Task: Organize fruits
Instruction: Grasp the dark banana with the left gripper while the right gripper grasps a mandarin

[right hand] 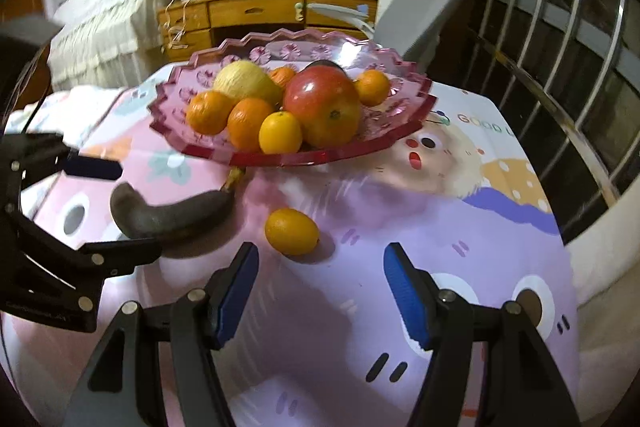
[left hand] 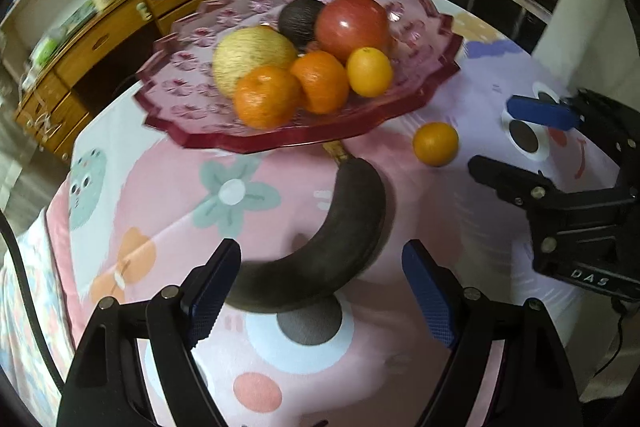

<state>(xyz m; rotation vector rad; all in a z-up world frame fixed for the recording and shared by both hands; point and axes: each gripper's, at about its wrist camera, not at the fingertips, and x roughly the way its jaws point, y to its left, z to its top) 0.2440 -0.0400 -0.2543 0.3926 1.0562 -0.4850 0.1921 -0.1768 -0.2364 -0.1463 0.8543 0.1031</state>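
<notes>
A pink glass fruit plate (left hand: 404, 107) (right hand: 360, 151) holds a red apple (left hand: 352, 27), a yellow melon (left hand: 252, 55), a dark round fruit (left hand: 300, 19) and several oranges. A dark overripe banana (left hand: 344, 227) (right hand: 176, 215) lies on the tablecloth in front of the plate, its stem under the rim. A small orange (left hand: 435, 143) (right hand: 292, 231) lies loose beside it. My left gripper (left hand: 320, 291) is open just before the banana's tip. My right gripper (right hand: 320, 291) is open just short of the small orange; it also shows in the left wrist view (left hand: 520, 147).
The table has a pink and lilac cartoon tablecloth (left hand: 304, 347). A wooden desk with drawers (right hand: 256, 11) and shelves stand behind. A metal window grille (right hand: 560, 39) is at the right, with a white wall ledge (right hand: 600, 247) by the table's edge.
</notes>
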